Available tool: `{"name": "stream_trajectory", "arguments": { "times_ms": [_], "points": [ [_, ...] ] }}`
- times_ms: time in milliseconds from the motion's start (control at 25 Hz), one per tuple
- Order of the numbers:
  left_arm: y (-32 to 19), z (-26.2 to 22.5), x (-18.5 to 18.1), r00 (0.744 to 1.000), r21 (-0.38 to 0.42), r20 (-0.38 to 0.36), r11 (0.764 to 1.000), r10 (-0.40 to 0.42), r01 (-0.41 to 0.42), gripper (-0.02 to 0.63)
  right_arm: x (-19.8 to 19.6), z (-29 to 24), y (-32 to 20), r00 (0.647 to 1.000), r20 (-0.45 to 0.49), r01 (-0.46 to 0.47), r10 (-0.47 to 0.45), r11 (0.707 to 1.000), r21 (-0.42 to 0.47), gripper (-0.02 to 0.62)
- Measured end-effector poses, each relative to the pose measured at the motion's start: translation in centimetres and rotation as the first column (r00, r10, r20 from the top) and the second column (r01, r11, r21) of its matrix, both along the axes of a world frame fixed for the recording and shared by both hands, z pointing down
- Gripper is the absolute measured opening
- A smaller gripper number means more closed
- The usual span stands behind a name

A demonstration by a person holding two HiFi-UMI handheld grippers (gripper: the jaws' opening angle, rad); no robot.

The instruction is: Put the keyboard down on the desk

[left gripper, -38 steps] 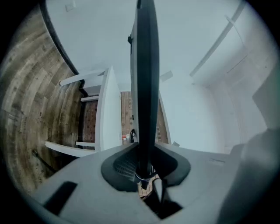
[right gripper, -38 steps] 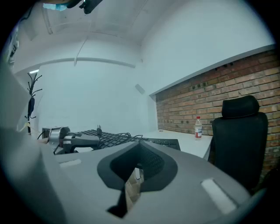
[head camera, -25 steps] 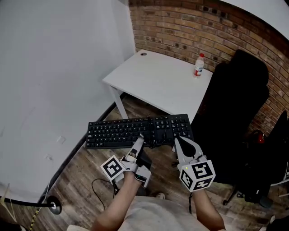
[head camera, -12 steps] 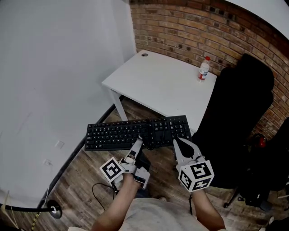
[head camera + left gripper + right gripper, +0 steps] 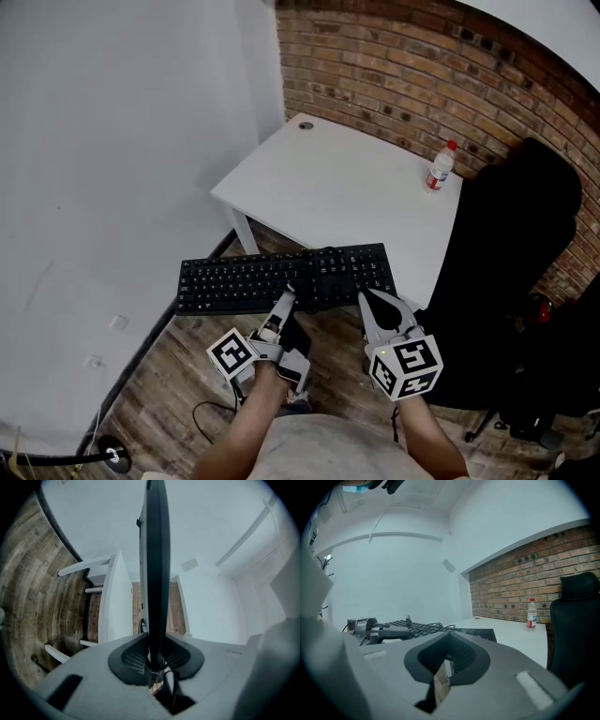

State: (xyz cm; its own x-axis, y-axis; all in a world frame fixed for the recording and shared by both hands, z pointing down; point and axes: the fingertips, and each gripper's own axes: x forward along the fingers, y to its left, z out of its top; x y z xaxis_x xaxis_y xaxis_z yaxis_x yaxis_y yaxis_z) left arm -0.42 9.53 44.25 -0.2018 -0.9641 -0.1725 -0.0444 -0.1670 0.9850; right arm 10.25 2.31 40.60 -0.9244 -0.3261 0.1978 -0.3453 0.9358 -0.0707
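Note:
A black keyboard [image 5: 246, 281] hangs level above the wooden floor, just short of the white desk [image 5: 347, 187]. My left gripper [image 5: 289, 298] is shut on its near edge at the middle. In the left gripper view the keyboard [image 5: 154, 564] stands edge-on, pinched between the pads of the left gripper [image 5: 155, 660]. My right gripper [image 5: 366, 298] is shut, with its tips at the keyboard's near right edge. The right gripper view shows the right gripper [image 5: 443, 667] with nothing clamped and the keyboard [image 5: 476, 632] lying flat just beyond. Its cable lies bunched on the keys.
A plastic bottle [image 5: 440, 167] stands at the desk's far right, near the brick wall [image 5: 422, 75]. A black office chair [image 5: 511, 272] stands to the right of the desk. A white wall runs along the left. A loose cable [image 5: 202, 412] lies on the floor.
The desk, bottle and chair have shifted in the head view as the person moved closer. The keyboard stays in the same grip, and its far right corner now overlaps the desk's front edge.

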Motion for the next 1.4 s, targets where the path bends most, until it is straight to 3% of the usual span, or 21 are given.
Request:
{"name": "stream_trajectory", "arguments": {
  "times_ms": [640,1040,1400],
  "points": [
    [-2.9,-0.6,-12.0,0.998,0.002,-0.018,0.998,0.067,-0.067,0.072,-12.5,-0.5,-2.4,0.998,-0.044,-0.041,0.040,0.999,-0.005,0.006],
    [-5.3,0.1,-15.4,0.995,0.011,-0.020,0.995,0.095,-0.094,0.072,-15.4,-0.1,-4.5,0.997,-0.046,-0.067,0.067,0.998,0.003,0.006],
    [-11.7,1.4,-17.9,0.991,-0.008,-0.008,0.991,0.130,-0.130,0.072,-18.1,1.0,-10.5,0.995,-0.029,-0.095,0.095,0.995,-0.007,0.006]
  ]
}}
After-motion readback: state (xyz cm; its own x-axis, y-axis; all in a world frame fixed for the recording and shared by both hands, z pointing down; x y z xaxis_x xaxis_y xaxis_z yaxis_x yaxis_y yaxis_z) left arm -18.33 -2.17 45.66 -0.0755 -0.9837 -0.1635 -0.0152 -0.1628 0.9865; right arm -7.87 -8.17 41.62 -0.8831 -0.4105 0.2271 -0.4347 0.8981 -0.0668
